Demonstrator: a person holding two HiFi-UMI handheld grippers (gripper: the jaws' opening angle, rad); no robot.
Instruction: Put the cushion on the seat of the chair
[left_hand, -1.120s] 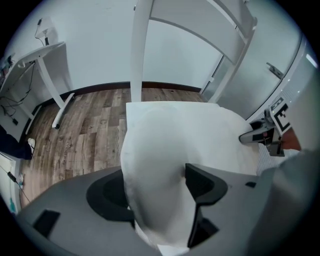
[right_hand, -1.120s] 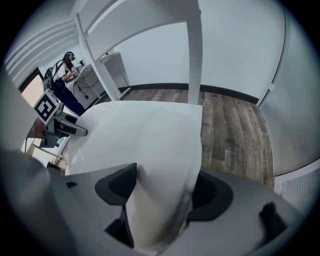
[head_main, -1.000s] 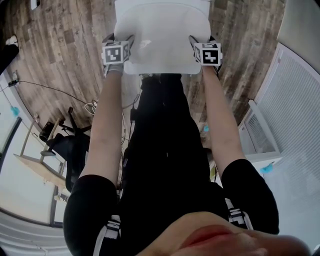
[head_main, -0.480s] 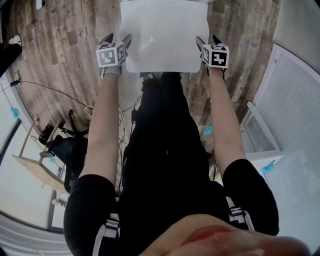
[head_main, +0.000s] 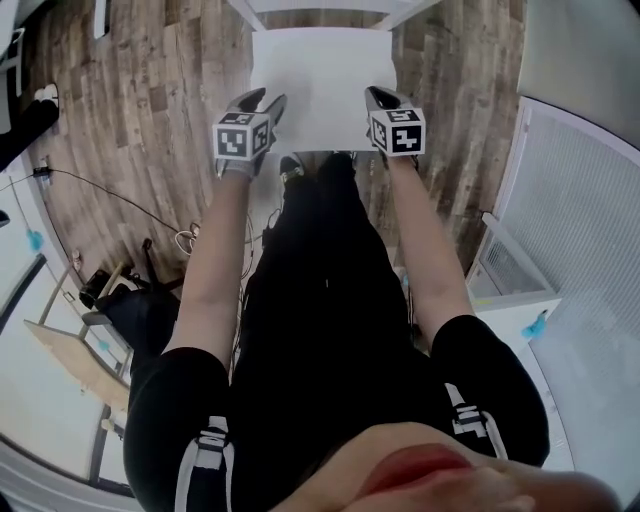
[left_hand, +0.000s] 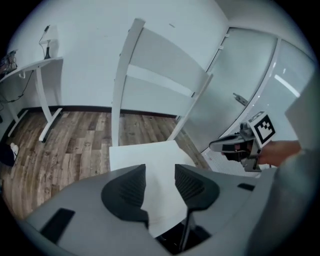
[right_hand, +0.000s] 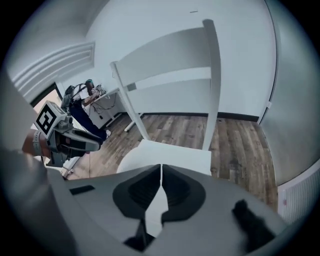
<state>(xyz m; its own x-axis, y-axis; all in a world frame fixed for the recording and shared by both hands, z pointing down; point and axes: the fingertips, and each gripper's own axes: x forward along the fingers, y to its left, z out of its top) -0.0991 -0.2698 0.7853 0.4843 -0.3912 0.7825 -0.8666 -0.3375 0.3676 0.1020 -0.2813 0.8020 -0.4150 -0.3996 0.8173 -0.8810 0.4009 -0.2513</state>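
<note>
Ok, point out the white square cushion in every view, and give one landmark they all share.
Head view: the white square cushion is at top centre, on the chair seat.
Left gripper view: lower centre, below the chair back.
Right gripper view: lower centre, at the foot of the chair back.
Shared landmark: the brown wood-plank floor around the chair.

The space above the cushion (head_main: 322, 85) on the seat of the chair (right_hand: 165, 57) is open to a gripper from overhead. At the seat's far edge the backrest (left_hand: 165, 62) rises on its two posts and closes that side. Bare wooden floor (head_main: 150, 90) runs along the seat's left and right edges, leaving room to pass. The person's legs (head_main: 325, 260) stand at the front edge. A white panelled unit (head_main: 580, 200) stands further right, and a cable (head_main: 183, 240) lies on the floor well to the left.
</note>
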